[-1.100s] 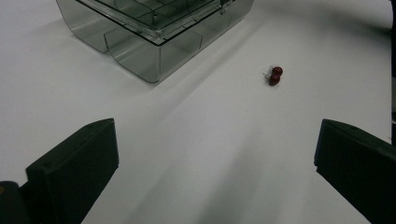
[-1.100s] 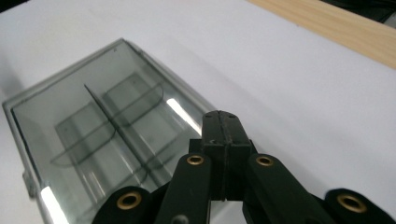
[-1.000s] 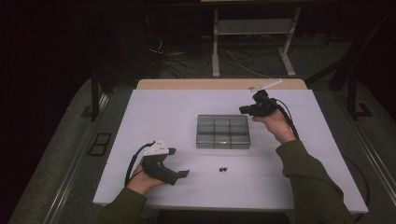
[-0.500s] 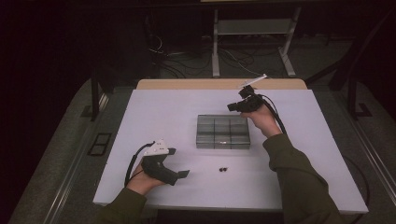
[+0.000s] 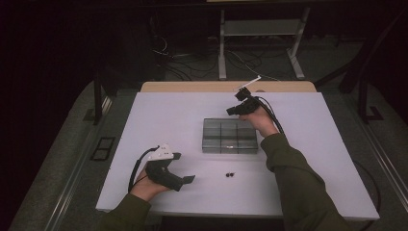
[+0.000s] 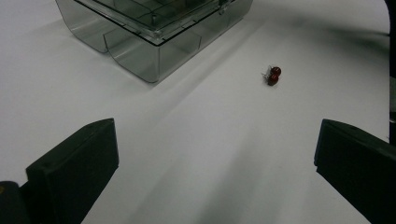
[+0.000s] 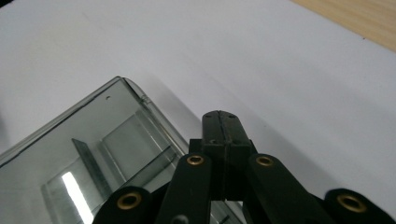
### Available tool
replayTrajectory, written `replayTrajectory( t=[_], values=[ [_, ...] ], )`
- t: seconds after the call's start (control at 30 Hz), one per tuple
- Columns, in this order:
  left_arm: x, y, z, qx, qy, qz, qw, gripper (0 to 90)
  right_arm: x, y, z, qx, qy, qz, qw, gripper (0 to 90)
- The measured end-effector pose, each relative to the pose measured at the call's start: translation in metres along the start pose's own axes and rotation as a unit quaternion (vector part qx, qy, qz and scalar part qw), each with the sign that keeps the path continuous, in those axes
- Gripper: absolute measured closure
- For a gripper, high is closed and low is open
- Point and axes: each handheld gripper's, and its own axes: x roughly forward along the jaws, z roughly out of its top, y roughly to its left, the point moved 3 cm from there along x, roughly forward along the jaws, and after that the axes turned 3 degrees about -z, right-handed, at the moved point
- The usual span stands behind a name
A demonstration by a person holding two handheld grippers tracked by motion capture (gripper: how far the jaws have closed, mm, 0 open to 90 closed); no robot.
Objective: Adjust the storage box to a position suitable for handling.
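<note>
A white table (image 5: 159,120) is seen from above, and a clear grey compartment box (image 5: 229,136) is set near its middle, its lid closed. The right gripper (image 5: 231,111) is held at the box's far edge, just above the far right corner, and in the right gripper view its two black jaws are pressed flat together with nothing between them, the tips poised over the rounded corner of the box (image 7: 88,154). The left gripper (image 5: 188,179) is held low near the front left of the table, well apart from the box, and its jaws are spread wide, as is shown plainly in the left gripper view, where bare white surface lies between them. A pair of small dark red round things (image 6: 273,75), touching each other, is seen lying on the table ahead of those open jaws, just beside the box's near side; in the high view the same small things (image 5: 231,174) are found in front of the box (image 6: 154,32), apart from it.
</note>
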Motion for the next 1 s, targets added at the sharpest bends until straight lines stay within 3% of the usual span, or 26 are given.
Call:
replayTrajectory(
  t=[0.3, 0.73, 1.0],
  values=[
    [0.0, 0.0, 0.0, -0.001, 0.001, -0.001, 1.0, 0.0, 0.011, -0.003, -0.005, 0.0, 0.022, -0.002, 0.9997, 89.2],
    [0.0, 0.0, 0.0, -0.001, 0.002, -0.003, 1.0, 0.0, 0.012, -0.003, -0.006, 0.012, 0.028, -0.005, 0.9995, 89.4],
    [0.0, -0.001, 0.0, -0.001, 0.001, -0.004, 1.0, 0.0, 0.012, 0.003, -0.008, 0.001, 0.036, -0.004, 0.9993, 89.4]
  ],
)
